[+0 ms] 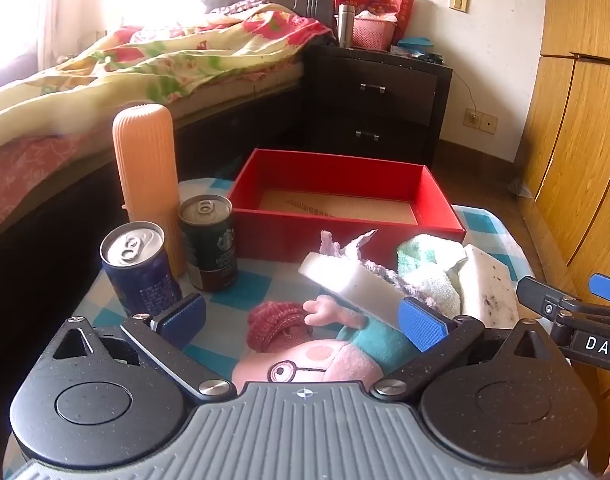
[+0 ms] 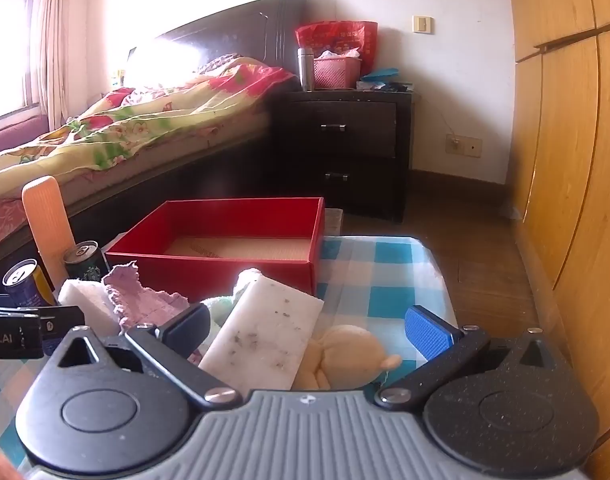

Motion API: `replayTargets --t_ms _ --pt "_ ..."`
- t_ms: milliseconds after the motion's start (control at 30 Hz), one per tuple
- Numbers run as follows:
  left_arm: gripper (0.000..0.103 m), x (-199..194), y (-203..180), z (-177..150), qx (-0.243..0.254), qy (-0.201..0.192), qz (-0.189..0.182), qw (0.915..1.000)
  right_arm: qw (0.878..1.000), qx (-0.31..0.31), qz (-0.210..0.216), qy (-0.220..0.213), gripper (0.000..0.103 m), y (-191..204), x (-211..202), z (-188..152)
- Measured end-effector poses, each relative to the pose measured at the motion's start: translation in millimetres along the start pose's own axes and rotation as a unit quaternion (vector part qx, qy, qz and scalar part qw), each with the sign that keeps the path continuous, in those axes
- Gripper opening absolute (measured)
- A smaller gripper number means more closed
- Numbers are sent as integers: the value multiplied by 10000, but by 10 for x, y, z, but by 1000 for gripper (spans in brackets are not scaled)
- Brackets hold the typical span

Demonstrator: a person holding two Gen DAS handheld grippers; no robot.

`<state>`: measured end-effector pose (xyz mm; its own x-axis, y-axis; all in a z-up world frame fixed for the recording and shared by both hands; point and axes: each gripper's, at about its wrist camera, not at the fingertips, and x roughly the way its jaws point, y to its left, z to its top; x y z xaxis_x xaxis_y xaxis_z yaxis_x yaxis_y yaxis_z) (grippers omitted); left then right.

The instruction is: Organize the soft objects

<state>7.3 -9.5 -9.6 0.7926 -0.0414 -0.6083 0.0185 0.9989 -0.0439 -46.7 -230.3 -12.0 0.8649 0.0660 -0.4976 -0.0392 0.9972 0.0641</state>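
The red box (image 1: 347,200) sits open at the far side of the checked cloth (image 2: 385,280), its floor bare, and serves as the landmark here. Just in front of its near wall lies a heap of soft things: a white sponge (image 1: 345,280), a lilac knitted cloth (image 1: 345,246), a green-and-white towel (image 1: 429,268) and a speckled white sponge (image 2: 273,332). Nearer than these, a pink plush toy (image 1: 305,356) lies between the spread, released fingers of the left gripper (image 1: 303,320), untouched by either pad. The right gripper (image 2: 307,330) also stands wide, gripping nothing, over the speckled sponge and a cream plush (image 2: 345,356). Left of the box stand an orange ribbed bottle (image 1: 147,176) and two cans (image 1: 173,252); right of it the cloth is bare up to its edge.
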Motion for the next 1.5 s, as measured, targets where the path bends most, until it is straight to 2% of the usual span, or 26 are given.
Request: replayTargets --t_ms 467,667,1000,1500 --pt "98 10 -59 -32 89 45 -27 9999 9999 -88 119 52 85 62 -24 11" --pt "98 12 -76 -44 101 62 -5 9999 9995 -175 166 -179 85 135 -66 18" --pt "98 12 -88 -42 114 64 16 9999 9994 62 307 -116 85 113 -69 6" --pt "98 16 -79 -42 107 69 22 9999 9995 26 317 -50 85 125 -54 -8"
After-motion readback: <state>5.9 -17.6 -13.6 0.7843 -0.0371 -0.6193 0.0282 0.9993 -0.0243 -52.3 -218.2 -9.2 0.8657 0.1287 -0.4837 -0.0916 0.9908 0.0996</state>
